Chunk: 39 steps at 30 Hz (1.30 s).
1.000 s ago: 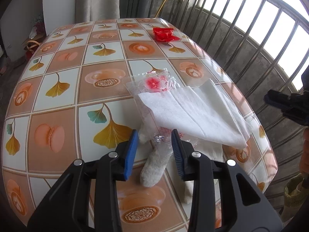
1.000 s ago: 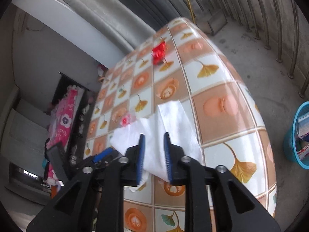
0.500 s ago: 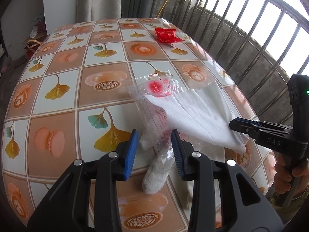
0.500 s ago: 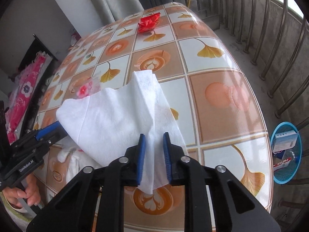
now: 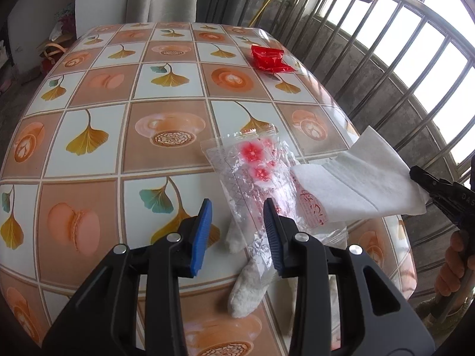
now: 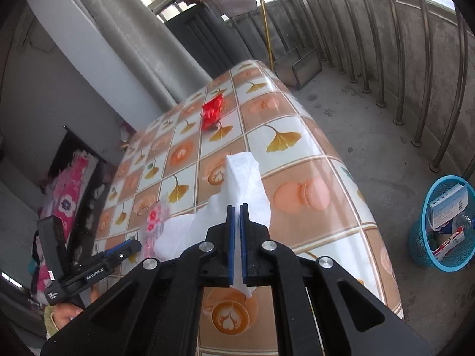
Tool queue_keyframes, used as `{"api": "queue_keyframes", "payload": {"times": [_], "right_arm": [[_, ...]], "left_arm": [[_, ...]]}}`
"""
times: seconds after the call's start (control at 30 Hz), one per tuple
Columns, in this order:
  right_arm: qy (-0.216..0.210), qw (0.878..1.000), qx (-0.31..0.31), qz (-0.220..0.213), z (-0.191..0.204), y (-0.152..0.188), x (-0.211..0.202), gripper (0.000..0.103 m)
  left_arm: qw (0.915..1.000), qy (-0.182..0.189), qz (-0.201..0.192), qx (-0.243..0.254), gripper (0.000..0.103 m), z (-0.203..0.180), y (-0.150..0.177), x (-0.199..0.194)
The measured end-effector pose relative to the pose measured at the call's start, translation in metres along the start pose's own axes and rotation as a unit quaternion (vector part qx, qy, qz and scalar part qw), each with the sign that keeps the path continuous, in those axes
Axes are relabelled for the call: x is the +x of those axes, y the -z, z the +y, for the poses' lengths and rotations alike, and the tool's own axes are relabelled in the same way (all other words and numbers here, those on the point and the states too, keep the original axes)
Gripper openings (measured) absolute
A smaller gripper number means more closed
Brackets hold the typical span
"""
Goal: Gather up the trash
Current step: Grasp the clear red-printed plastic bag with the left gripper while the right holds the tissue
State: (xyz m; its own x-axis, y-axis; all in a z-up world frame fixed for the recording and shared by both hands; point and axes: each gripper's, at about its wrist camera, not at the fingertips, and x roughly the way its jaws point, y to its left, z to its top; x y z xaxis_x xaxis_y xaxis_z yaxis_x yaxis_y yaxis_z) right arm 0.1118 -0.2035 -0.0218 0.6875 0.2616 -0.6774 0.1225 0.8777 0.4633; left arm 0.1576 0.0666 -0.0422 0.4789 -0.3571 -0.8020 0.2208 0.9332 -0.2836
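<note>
One piece of trash is in hand: the white tissue point(image 6: 246, 187) is pinched between the closed blue pads of the right claw point(image 6: 236, 237), lifted off the bench point(image 6: 297, 163) and drooping to either side of the jaws. In the left wrist view the same sheet hangs out over the bench's right edge, partly covering the clear plastic wrapper point(image 5: 252, 166) with red flower print, which lies flat on the patterned oilcloth. The left claw point(image 5: 236, 231) stands wide open with nothing in it, hovering low over that wrapper; a small white crumpled wad point(image 5: 246, 290) lies just below its pads, touching the wrapper's near end. Well apart, toward the far end of the bench, sits a red foil wrapper point(image 5: 268, 59).

By my reckoning the job is early: the tissue has yet to reach the blue basket point(image 6: 442, 225) on the floor to the right of the bench, which already holds a box and some packets. The clear wrapper, the wad and the red wrapper all remain to be picked up. Nothing blocks the way to the basket, though the railing bars stand near it and the trailing tissue may drag across the clear wrapper.
</note>
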Motion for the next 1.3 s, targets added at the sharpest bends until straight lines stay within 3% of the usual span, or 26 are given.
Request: {"api": "queue_keyframes", "payload": {"times": [0.17, 0.37, 0.53, 0.7, 0.77, 0.9, 1.07, 1.3], "right_arm": [[-0.005, 0.999, -0.03, 0.027, 0.015, 0.012, 0.015, 0.004], [0.01, 0.993, -0.088, 0.075, 0.044, 0.036, 0.051, 0.004], [0.016, 0.99, -0.097, 0.101, 0.046, 0.048, 0.068, 0.004], [0.014, 0.99, -0.092, 0.106, 0.044, 0.05, 0.073, 0.004], [0.012, 0.99, -0.088, 0.107, 0.042, 0.05, 0.074, 0.004], [0.009, 0.991, -0.084, 0.107, 0.041, 0.049, 0.075, 0.004], [0.001, 0.992, -0.071, 0.108, 0.037, 0.048, 0.073, 0.004], [-0.014, 0.995, -0.046, 0.089, 0.03, 0.039, 0.053, 0.004]], "left_arm": [[0.9983, 0.03, 0.025, -0.042, 0.033, 0.007, -0.003, 0.012], [0.9899, 0.092, 0.038, -0.101, 0.033, 0.015, -0.004, 0.019], [0.9843, 0.136, 0.016, -0.111, 0.033, 0.012, -0.004, 0.01], [0.9806, 0.176, -0.021, -0.082, 0.033, -0.003, -0.005, -0.004], [0.9815, 0.178, -0.028, -0.064, 0.033, -0.01, -0.005, -0.007], [0.9889, 0.146, -0.02, -0.02, 0.03, -0.026, -0.001, -0.004], [0.9943, 0.106, -0.002, 0.006, 0.011, -0.032, 0.007, 0.005], [0.9946, 0.102, -0.017, 0.01, 0.004, -0.03, 0.009, -0.006]]}}
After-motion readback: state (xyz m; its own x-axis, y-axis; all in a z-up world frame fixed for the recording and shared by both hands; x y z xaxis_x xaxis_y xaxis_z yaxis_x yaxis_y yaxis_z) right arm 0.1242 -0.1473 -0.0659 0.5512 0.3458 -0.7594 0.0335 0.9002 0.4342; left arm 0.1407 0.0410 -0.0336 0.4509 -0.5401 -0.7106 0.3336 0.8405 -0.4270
